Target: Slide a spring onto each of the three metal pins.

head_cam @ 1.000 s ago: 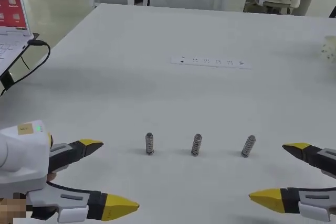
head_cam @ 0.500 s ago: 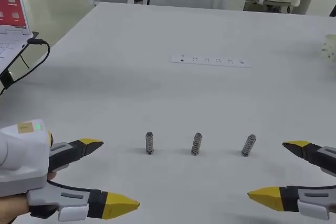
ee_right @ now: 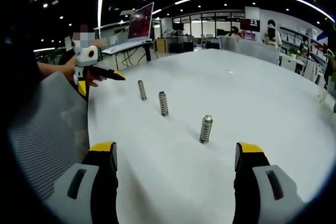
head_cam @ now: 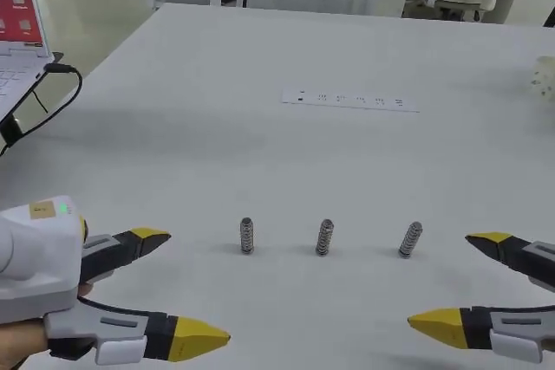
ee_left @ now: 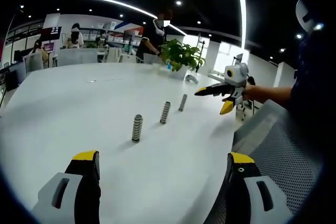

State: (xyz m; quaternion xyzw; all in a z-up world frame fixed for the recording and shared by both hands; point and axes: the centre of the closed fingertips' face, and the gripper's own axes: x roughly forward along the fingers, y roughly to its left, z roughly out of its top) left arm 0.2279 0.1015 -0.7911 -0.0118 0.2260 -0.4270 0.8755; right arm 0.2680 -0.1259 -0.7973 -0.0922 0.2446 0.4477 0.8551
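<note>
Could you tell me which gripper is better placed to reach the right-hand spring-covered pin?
Right: the open yellow-tipped right gripper sits beside that spring-covered metal pin, while the left gripper lies beyond two other pins.

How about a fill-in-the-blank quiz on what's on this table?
The table holds ____ pins standing in a row. Each pin has a ____ around it. The left gripper and the right gripper both have their jaws ____. In the head view, the laptop lies to the ____ of the pins.
Missing words: three; spring; open; left.
</note>
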